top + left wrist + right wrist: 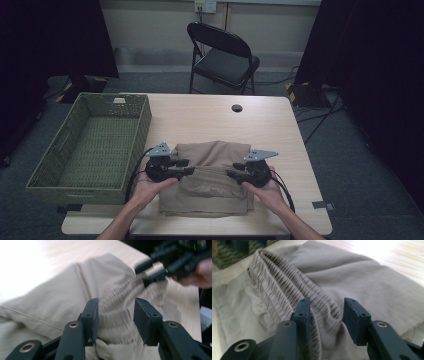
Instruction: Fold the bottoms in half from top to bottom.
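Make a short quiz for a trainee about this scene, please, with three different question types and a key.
1. True or false: the green woven basket has a garment in it.
2. Which part of the tan garment lies between the jaws of both the left gripper and the right gripper?
A. a pocket
B. the ribbed elastic band
C. a button
3. Fill in: behind the table stands a black folding ____.

Key: 1 false; 2 B; 3 chair.
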Demonstrator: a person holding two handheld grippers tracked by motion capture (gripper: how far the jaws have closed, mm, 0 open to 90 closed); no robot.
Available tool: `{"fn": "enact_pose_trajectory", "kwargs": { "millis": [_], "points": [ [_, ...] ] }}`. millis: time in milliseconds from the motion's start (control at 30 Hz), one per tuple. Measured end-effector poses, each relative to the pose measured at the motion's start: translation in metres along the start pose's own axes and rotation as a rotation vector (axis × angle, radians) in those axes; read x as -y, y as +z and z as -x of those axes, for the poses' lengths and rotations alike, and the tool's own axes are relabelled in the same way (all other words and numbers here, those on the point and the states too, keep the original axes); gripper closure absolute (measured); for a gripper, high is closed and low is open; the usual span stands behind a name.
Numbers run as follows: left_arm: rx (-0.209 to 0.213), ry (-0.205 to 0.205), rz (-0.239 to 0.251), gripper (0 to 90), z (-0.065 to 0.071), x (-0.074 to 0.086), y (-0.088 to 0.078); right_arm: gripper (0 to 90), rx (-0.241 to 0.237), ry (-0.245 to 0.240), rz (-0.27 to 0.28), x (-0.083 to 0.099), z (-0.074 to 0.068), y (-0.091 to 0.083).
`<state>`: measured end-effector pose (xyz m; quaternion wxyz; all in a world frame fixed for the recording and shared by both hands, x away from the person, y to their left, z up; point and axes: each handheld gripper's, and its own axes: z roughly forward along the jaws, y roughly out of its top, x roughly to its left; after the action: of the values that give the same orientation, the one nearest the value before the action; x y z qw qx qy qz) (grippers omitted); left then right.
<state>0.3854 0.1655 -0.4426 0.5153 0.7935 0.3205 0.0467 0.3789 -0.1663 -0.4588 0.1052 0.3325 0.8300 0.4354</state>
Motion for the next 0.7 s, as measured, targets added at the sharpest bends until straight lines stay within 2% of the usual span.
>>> {"fn": "enact_pose_trajectory", "kwargs": {
  "millis": [67, 167, 233, 333, 433, 500, 567, 700],
  "points": [
    [-0.018, -0.026, 0.008, 58.4, -0.005, 0.001, -0.001, 57.7, -0.004, -0.002, -0.007, 0.002, -0.001, -0.001],
    [-0.086, -0.049, -0.031, 62.0, -0.013, 0.006, 0.002, 58.7, 0.002, -0.003, 0.007, 0.001, 0.001, -0.003],
    [-0.109, -0.054, -0.070, 62.1, -0.017, 0.009, 0.007, 61.2, 0.018, 0.006, 0.025, -0.002, 0.008, -0.004],
    [-0.136, -0.065, -0.099, 60.5, -0.023, 0.012, 0.013, 66.4, 0.061, 0.036, 0.038, -0.007, 0.023, -0.004],
    [-0.134, -0.075, -0.126, 58.9, -0.026, 0.014, 0.019, 66.6, 0.110, 0.055, 0.029, -0.005, 0.035, 0.001],
    [-0.129, -0.076, -0.137, 57.4, -0.025, 0.015, 0.022, 66.3, 0.125, 0.073, 0.007, -0.002, 0.041, 0.005],
    [-0.120, -0.073, -0.143, 56.8, -0.024, 0.016, 0.025, 65.3, 0.106, 0.069, -0.014, 0.002, 0.042, 0.008],
    [-0.109, -0.054, -0.138, 56.2, -0.021, 0.016, 0.023, 64.8, 0.066, 0.042, -0.028, 0.003, 0.033, 0.010]
  ]
}}
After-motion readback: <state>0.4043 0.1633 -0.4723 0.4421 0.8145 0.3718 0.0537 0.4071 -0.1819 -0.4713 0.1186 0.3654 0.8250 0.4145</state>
